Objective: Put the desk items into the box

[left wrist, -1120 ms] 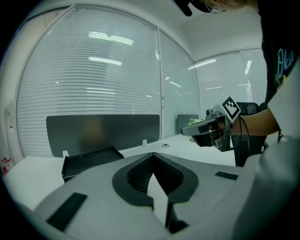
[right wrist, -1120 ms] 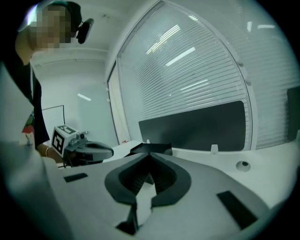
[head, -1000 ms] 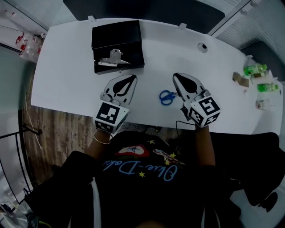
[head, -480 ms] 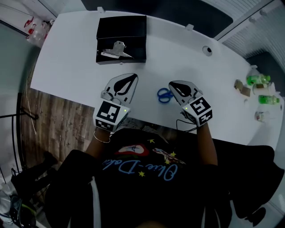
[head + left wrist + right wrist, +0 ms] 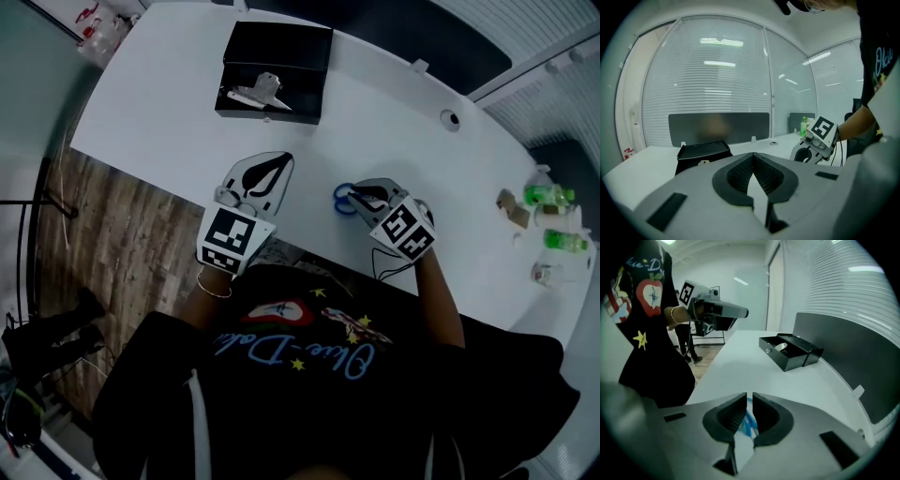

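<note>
A black open box [image 5: 281, 39] stands at the desk's far left, with a metal binder clip [image 5: 259, 91] inside. Blue-handled scissors [image 5: 344, 199] lie flat on the white desk near its front edge. My right gripper [image 5: 362, 195] is tipped down right over them, its jaws opening by a narrow gap; the blue handles [image 5: 749, 420] show between them, with no pad pressing. My left gripper [image 5: 280, 162] hovers shut and empty left of the scissors, pointing towards the box [image 5: 703, 152]. The right gripper view has the box [image 5: 790, 351] ahead.
Two green bottles [image 5: 544, 195] [image 5: 561, 240] and a small brown item [image 5: 511, 208] sit at the desk's far right. A cable hole [image 5: 453, 118] lies near the back edge. A dark divider panel [image 5: 719, 127] runs behind the desk. Wooden floor [image 5: 131, 234] is at left.
My right gripper has moved left and tipped down onto the scissors, and its jaws have parted a little. The left gripper has hardly moved.
</note>
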`<state>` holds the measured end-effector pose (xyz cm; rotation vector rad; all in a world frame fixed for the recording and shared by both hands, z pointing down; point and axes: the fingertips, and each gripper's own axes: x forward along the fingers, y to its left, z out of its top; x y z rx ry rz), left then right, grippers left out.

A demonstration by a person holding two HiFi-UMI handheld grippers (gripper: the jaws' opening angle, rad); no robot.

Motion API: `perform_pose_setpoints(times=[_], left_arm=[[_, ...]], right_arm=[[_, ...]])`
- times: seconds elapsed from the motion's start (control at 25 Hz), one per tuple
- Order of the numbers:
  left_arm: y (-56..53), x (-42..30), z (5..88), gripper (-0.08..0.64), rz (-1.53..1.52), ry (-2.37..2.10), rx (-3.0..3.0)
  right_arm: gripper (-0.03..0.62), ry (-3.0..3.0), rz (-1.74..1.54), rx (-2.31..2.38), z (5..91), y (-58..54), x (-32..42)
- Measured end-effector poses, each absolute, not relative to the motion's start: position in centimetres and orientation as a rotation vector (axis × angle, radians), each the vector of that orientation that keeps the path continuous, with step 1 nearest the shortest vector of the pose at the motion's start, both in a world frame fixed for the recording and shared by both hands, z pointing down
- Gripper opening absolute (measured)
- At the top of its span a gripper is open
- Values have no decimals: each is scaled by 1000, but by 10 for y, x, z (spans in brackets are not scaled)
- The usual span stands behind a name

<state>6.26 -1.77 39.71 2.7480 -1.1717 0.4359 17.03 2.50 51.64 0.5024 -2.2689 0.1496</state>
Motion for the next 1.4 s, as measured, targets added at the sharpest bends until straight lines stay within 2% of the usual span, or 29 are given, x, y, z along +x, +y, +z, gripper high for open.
perform_pose_setpoints(times=[0.12, 0.44, 0.96, 1.12, 1.4], left_arm=[[-16, 57, 399, 8, 454, -1218, 2733], [-11, 51, 400, 8, 471, -1273, 2695], [-19, 47, 401, 8, 480, -1271, 2685], [-21, 45, 401, 8, 482, -1265, 2686], [-26, 40, 401, 8, 474, -1256, 2683]], right_arm=[[75, -2219, 93, 379, 530, 32, 168], [108, -2110, 6, 180, 551, 42, 162], [121, -1987, -54, 3, 574, 48, 161], [91, -1927, -65, -72, 576, 53, 160], [83, -1933, -23, -87, 576, 53, 161]])
